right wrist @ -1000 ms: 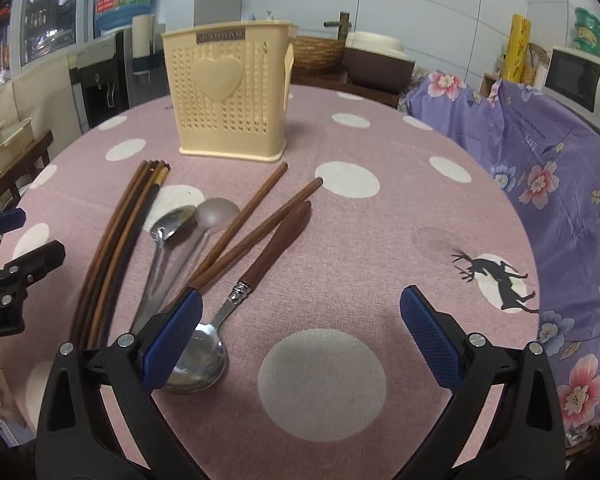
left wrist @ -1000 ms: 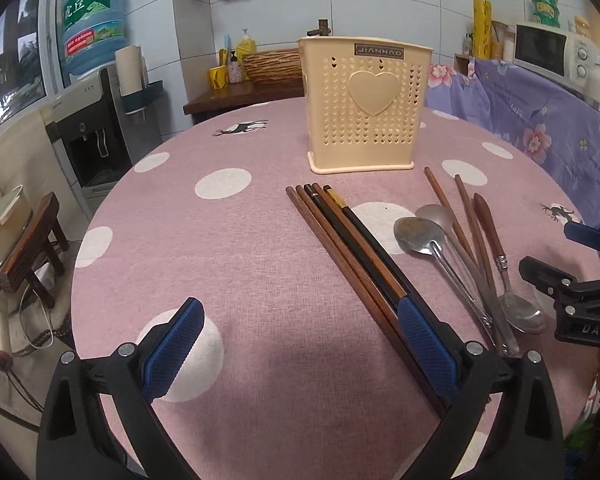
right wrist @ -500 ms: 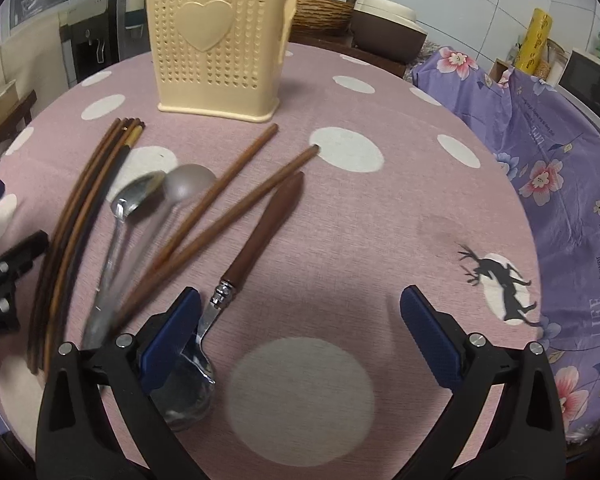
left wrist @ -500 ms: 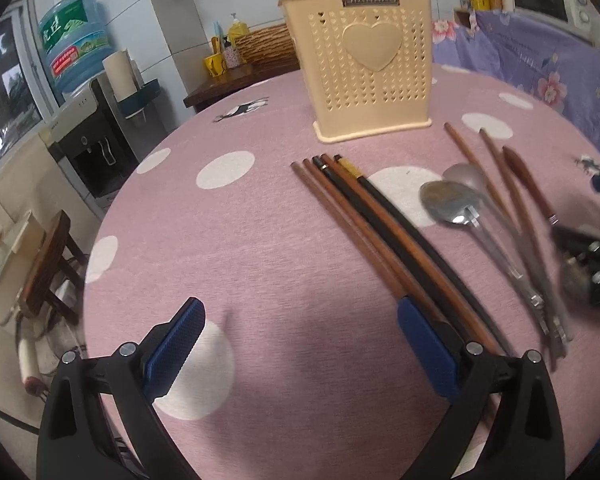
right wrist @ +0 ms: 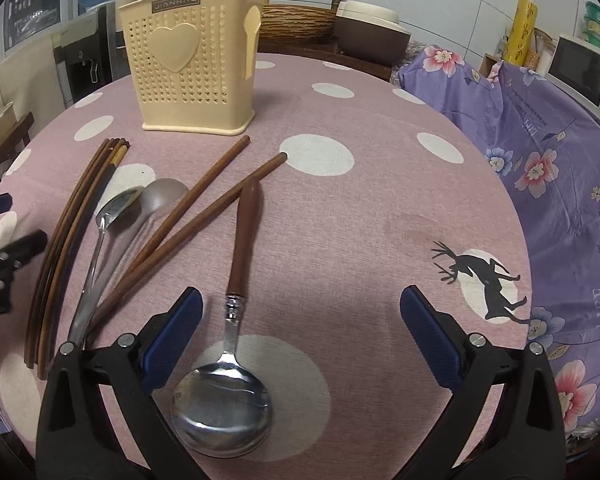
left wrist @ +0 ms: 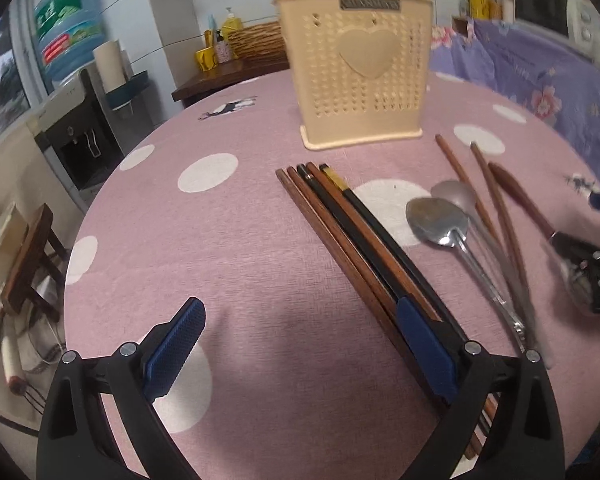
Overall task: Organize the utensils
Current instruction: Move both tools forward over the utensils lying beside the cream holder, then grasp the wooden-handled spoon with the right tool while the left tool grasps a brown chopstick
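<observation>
A cream perforated utensil holder [left wrist: 358, 68] with a heart stands upright at the far side of the pink dotted table [left wrist: 220, 240]; it also shows in the right wrist view [right wrist: 192, 60]. A bundle of brown and black chopsticks [left wrist: 352, 232] lies in front of it. My left gripper [left wrist: 300, 344] is open, its right finger over the bundle's near end. Two steel spoons [right wrist: 112, 216] and two loose brown chopsticks [right wrist: 204, 208] lie beside the bundle. A wood-handled spoon [right wrist: 236, 312] lies between the fingers of my open right gripper [right wrist: 300, 332], near the left one.
A purple floral cloth [right wrist: 560, 160] covers something at the table's right. A microwave [right wrist: 580, 68] sits behind it. A water dispenser [left wrist: 72, 80] and a wooden stool [left wrist: 28, 256] stand off the left edge. A basket and pot [right wrist: 340, 24] sit behind the holder.
Both grippers have moved forward and lower over the table. The wood-handled spoon now lies between the right gripper's fingers instead of left of them. Both stay open.
</observation>
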### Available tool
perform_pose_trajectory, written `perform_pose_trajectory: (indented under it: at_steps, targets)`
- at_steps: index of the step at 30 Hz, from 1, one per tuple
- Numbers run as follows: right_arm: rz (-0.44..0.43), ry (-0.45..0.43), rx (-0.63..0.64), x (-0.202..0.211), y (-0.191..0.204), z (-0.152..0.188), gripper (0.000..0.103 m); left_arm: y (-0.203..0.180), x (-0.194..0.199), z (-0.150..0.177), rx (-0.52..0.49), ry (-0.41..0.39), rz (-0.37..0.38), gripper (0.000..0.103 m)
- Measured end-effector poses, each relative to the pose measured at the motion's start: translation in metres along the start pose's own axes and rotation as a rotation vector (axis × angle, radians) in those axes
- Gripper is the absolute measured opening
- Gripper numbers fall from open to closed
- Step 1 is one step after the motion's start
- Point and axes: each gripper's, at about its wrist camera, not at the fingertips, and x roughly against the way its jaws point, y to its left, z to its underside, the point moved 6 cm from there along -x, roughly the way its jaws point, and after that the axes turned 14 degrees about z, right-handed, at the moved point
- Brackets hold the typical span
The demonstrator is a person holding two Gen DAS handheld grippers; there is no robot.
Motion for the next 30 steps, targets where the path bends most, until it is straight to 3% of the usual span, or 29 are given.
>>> perform_pose_trajectory:
  at_steps: [4, 10, 14, 18, 24, 30]
  targets:
    - [0.008, -0.002, -0.003, 0.001, -0.004, 0.002, 0.098, 0.009, 0.004, 0.002, -0.011, 0.019, -0.019, 0.095]
    - [-0.005, -0.009, -0.034, -0.001, -0.014, -0.003, 0.098, 0.05, 0.012, 0.014, 0.107, 0.035, -0.018, 0.095]
    - [-0.056, -0.019, -0.031, 0.0, -0.006, -0.014, 0.098, 0.049, 0.013, 0.004, 0.131, 0.011, 0.018, 0.094]
    - [-0.078, -0.03, -0.023, -0.001, 0.003, -0.024, 0.081, 0.043, 0.014, -0.008, 0.155, -0.019, 0.054, 0.093]
    - [-0.123, 0.049, -0.056, -0.026, 0.01, -0.038, 0.054, 0.038, 0.008, -0.015, 0.197, -0.038, 0.096, 0.078]
    - [-0.126, 0.077, -0.041, -0.036, 0.024, -0.049, 0.043, 0.04, 0.002, -0.018, 0.221, -0.021, 0.12, 0.067]
